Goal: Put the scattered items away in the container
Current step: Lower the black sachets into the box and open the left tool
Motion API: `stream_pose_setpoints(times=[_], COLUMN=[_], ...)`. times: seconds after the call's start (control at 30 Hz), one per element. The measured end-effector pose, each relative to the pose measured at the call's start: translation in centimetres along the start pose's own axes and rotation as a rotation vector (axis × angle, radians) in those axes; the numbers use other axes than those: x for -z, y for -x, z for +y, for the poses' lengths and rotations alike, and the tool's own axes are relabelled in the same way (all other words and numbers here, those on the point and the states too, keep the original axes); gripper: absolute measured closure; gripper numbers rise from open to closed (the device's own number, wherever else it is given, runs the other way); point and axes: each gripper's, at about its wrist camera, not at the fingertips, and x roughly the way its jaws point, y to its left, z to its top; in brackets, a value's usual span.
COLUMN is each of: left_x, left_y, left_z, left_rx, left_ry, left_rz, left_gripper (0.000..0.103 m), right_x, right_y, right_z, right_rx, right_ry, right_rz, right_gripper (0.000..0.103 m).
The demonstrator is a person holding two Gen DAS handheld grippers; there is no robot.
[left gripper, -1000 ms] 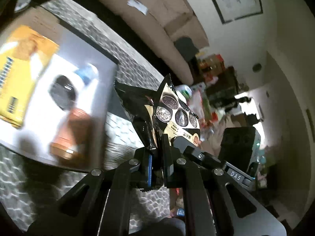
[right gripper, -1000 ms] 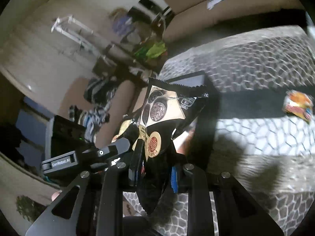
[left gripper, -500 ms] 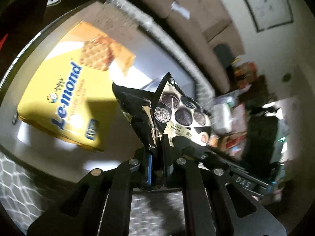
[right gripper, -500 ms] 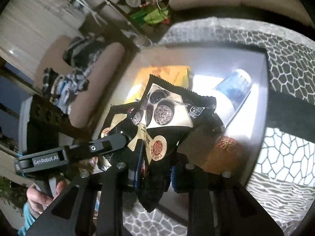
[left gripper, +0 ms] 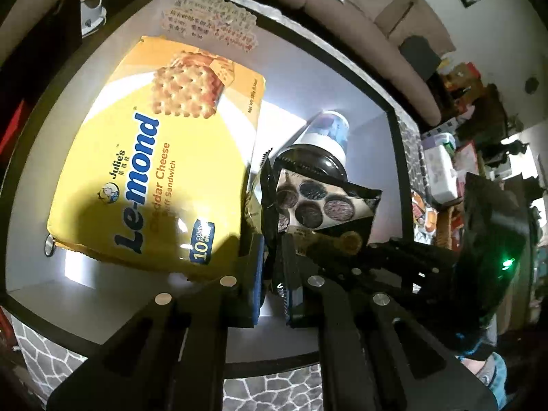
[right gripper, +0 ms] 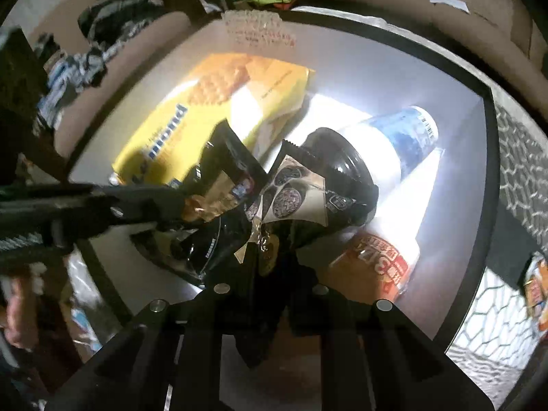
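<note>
1. Both grippers hung over the white, dark-rimmed open box (left gripper: 394, 126), pointing steeply down into it.
2. The left gripper (left gripper: 274, 267) had its blue-padded fingers (left gripper: 257, 274) pinched together on the lower edge of a crinkled black snack bag printed with round dark cookies (left gripper: 318, 202).
3. The right gripper (right gripper: 274, 274) gripped the same black bag (right gripper: 291, 202) from the other side; its jaws had just been closing further, with the bag's dark folds between them.
4. So the bag hung between the two tools, above the box's floor; I could not tell whether it touched anything below.
5. A large yellow cracker packet with blue lettering (left gripper: 164, 178) lay flat in the box, filling its left part.
6. Beside it lay a white tub with a blue label and a black lid (right gripper: 404, 140), on its side.
7. An orange-and-white cup with red print (right gripper: 383, 267) lay nearest the right gripper.
8. Outside the box, a small orange wrapped snack (right gripper: 536, 294) sat on the grey honeycomb-patterned cloth (right gripper: 520, 157).
</note>
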Motion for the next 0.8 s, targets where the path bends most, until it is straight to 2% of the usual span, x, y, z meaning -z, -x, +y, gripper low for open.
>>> stream_pose_setpoints(times=[0.2,0.33,0.53,0.67,0.8], left_x=[-0.7,-0.6,-0.2,0.0,0.1], left_y=[0.8,0.7,0.9,0.6,-0.8], left_z=[0.2,-0.1,0.2,-0.1,-0.4], left_rx=[-0.006,0.001,-0.007,-0.013,-0.031], left_ry=[0.006,0.003,0.003,-0.009,-0.006], left_rz=[-0.016,-0.01,-0.009,-0.002,0.033], left_gripper=[0.095,0.095,0.095,0.095,0.095], right_x=[0.0,-0.5,0.3,1.3,1.4], right_y=[-1.1,-0.8,0.7,1.7,1.1], right_z=[1.7,1.4,-1.5,-2.6,-1.5], right_rx=[0.136,0.047,0.037,-0.04,-0.047], right_ry=[0.079,0.008,-0.08,-0.149,-0.12], right_rz=[0.051,0.05,0.042,0.014,0.042], right_gripper=[0.089,0.086,0.086,0.086,0.088])
